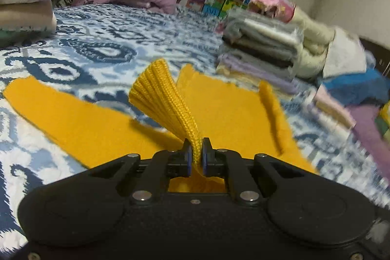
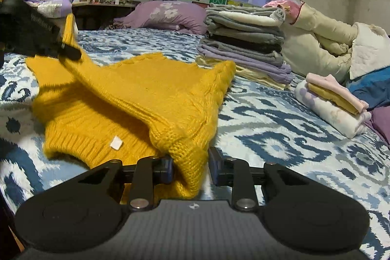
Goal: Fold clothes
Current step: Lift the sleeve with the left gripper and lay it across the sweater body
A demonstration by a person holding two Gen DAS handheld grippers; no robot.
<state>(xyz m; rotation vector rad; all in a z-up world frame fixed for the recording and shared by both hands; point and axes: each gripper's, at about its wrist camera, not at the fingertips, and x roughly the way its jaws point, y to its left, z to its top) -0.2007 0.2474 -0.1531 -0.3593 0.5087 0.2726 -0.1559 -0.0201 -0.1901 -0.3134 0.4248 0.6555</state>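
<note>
A yellow knitted sweater (image 2: 136, 99) lies on the blue and white patterned bedspread (image 2: 280, 138). My left gripper (image 1: 197, 157) is shut on a ribbed edge of the sweater (image 1: 165, 99) and lifts it off the bed. It shows at the left of the right wrist view (image 2: 70, 50), holding a sleeve up. My right gripper (image 2: 190, 167) has its jaws apart around a thick ribbed fold of the sweater, with a gap beside the right pad. A white label (image 2: 116, 143) shows inside the collar.
A stack of folded clothes (image 2: 246, 40) stands behind the sweater. A small folded pile (image 2: 334, 104) lies at the right. A purple pillow (image 2: 170, 16) and cream bedding (image 2: 324, 45) lie at the back. Folded blankets (image 1: 24, 4) lie at the far left.
</note>
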